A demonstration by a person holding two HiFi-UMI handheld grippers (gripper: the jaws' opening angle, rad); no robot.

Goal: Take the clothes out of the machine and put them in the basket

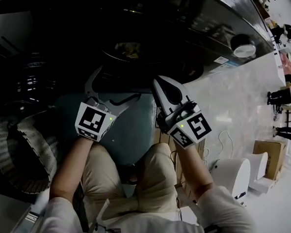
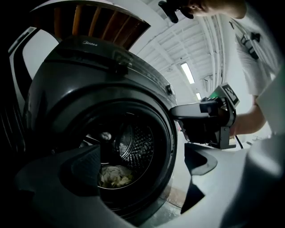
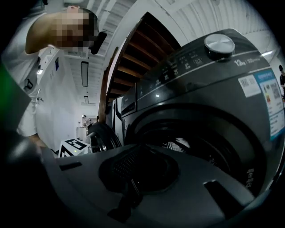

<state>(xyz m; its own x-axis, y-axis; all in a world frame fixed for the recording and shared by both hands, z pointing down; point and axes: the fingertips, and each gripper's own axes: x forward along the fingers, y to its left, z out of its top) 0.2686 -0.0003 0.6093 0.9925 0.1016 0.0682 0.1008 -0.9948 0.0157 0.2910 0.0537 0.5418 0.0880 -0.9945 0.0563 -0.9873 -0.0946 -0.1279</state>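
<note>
Dark grey washing machine [image 3: 213, 89] stands open, with pale clothes [image 2: 113, 176] low in its drum. The left gripper [image 1: 112, 88] faces the opening, jaws spread and empty. The right gripper [image 1: 164, 85] has its jaws pressed together. A woven basket [image 1: 14, 146] waits at left. Likely step: reaching in. Next, the left must go deep to pinch cloth.

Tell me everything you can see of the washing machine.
The washing machine is a dark grey, glossy front-loader standing upright. Its round front opening is uncovered, showing a perforated metal drum with pale crumpled clothes lying at the bottom. A control panel with a silver knob runs along the top front; printed stickers sit at one upper corner.
</note>
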